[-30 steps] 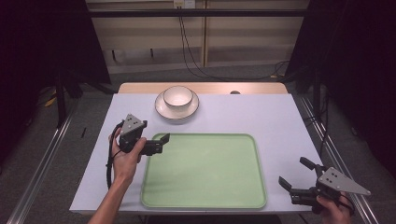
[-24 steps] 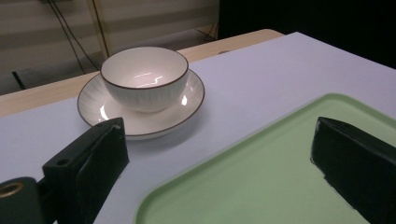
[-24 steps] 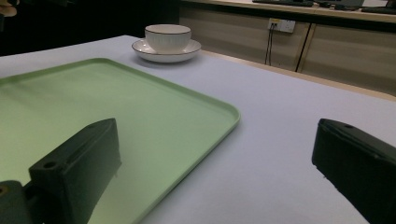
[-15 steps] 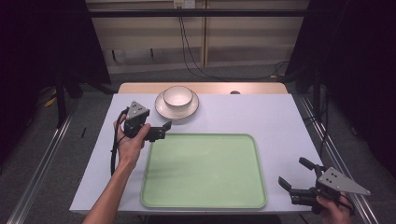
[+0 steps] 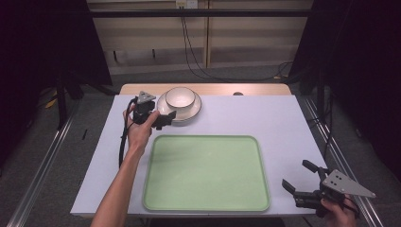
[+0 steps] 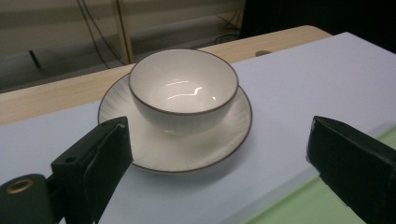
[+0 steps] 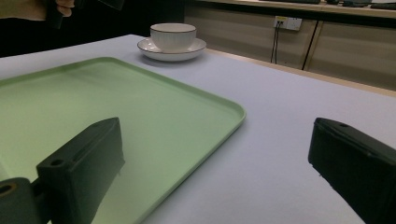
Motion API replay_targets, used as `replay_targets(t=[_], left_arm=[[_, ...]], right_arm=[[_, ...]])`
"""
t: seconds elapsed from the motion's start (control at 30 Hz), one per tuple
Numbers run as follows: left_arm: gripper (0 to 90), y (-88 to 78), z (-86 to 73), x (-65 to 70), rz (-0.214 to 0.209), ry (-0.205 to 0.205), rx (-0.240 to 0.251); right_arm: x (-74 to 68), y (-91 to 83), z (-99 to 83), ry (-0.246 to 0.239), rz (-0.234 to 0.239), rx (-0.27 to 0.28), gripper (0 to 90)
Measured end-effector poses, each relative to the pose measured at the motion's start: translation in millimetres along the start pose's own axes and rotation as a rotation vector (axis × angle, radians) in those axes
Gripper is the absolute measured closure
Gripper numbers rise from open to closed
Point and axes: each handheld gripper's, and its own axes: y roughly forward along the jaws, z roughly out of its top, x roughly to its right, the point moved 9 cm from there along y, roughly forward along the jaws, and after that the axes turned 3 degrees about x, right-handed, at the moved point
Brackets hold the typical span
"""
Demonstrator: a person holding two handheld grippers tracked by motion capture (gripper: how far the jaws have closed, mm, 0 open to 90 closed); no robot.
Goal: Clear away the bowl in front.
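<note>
A white bowl point(image 5: 180, 97) point(image 6: 183, 86) point(image 7: 173, 35) sits in a white saucer point(image 5: 194, 110) point(image 6: 173, 149) point(image 7: 154, 49) at the back of the table. My left gripper point(image 5: 166, 120) point(image 6: 219, 172) is open, held just left of the saucer with its jaws pointing at it, nothing between them. A pale green tray point(image 5: 206, 171) point(image 7: 93, 102) lies empty in the middle. My right gripper point(image 5: 299, 177) point(image 7: 215, 172) is open near the front right corner, apart from the tray's right edge.
The table top is a light lavender sheet point(image 5: 265, 118) with a wooden strip point(image 5: 255, 89) along the back edge. Cables point(image 5: 189, 42) hang behind the table. Metal rails run on the floor at both sides.
My left gripper has travelled away from the person and to the right, from the tray's left corner up to the saucer. The right gripper has stayed still.
</note>
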Motion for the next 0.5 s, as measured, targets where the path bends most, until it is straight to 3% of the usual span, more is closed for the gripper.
replay_targets(t=[0.1, 0.27, 0.43, 0.47, 0.5], left_arm=[[6.7, 7.9, 4.2, -4.2, 0.022, 0.021, -0.03], [6.8, 16.0, 11.1, -8.5, 0.008, 0.009, -0.035], [8.0, 29.5, 13.2, -15.5, 0.048, 0.046, -0.072], [8.6, 35.0, 14.9, -16.2, 0.035, 0.003, -0.058], [8.6, 35.0, 14.9, -16.2, 0.035, 0.003, -0.058]], right_arm=[[-1.6, 0.5, 0.2, 0.001, 0.007, 0.003, 2.7], [-1.1, 0.6, -1.0, 0.004, 0.013, -0.003, 2.7], [-1.7, 1.3, -1.4, 0.011, 0.011, -0.009, 2.7], [-2.4, 1.7, -1.3, 0.007, 0.011, -0.009, 2.7], [-2.4, 1.7, -1.3, 0.007, 0.011, -0.009, 2.7]])
